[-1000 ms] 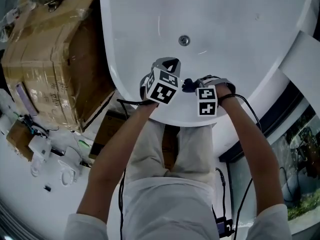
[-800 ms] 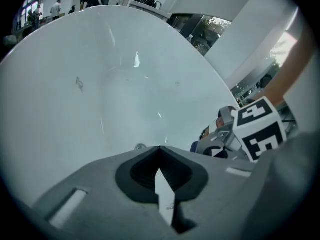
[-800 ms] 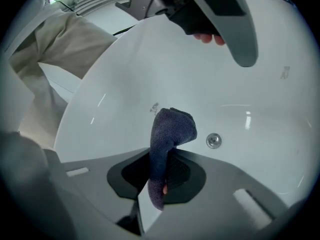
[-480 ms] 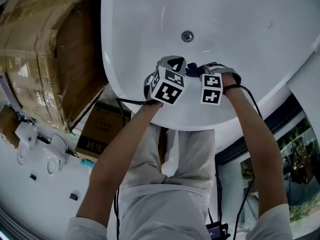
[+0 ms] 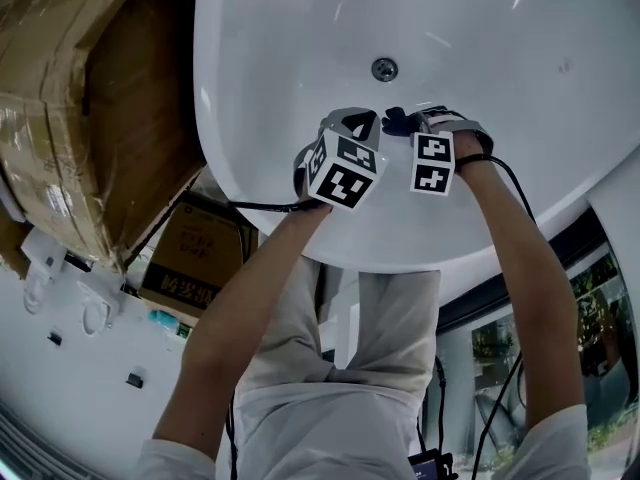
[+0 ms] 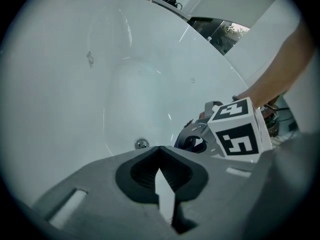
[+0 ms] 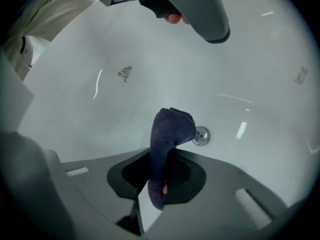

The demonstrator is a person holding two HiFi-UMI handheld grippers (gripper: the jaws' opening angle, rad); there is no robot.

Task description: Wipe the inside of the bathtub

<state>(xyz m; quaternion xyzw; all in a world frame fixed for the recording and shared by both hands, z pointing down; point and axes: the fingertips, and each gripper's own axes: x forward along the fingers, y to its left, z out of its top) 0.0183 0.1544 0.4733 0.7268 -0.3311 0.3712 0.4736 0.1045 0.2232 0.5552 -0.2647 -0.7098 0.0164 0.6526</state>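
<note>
Right gripper point(image 7: 159, 186) clamped on dark cloth point(image 7: 169, 129), just short of the bathtub point(image 5: 290, 58) drain point(image 5: 384, 68)
Best to press the cloth flat and overlap strokes toward the near rim (left gripper point(image 6: 162, 184) closed, empty).

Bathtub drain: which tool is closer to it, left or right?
Right, slightly. The right tool holds the dark cloth just short of the drain; the left tool sits beside it, a little farther back.
</note>
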